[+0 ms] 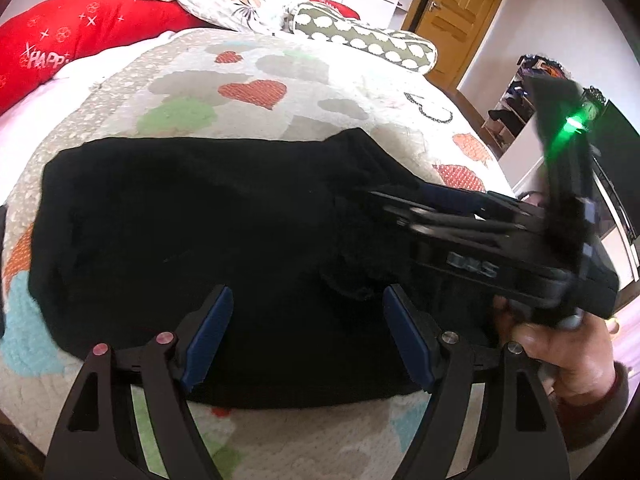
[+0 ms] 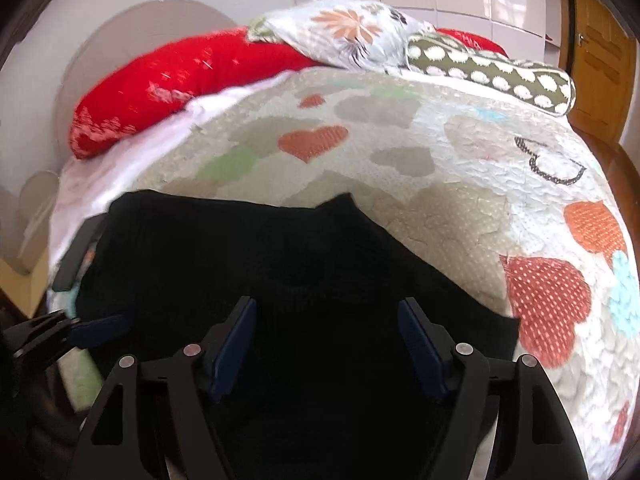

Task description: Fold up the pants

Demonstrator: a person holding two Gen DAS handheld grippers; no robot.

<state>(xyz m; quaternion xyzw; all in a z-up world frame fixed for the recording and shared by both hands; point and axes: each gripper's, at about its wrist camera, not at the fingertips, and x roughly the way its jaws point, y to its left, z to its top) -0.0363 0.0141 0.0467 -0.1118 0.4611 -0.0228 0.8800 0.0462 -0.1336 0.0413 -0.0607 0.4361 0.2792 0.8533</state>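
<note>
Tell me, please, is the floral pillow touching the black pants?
Apart: the right wrist view shows bare quilt between the floral pillow and the black pants.

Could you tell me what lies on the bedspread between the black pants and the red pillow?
Nothing: in the right wrist view, only bare heart-patterned bedspread separates the black pants from the red pillow.

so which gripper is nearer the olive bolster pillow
Right. The right gripper reaches over the black pants' side toward the olive bolster pillow; the left gripper hangs nearer the bed's front edge.
</note>
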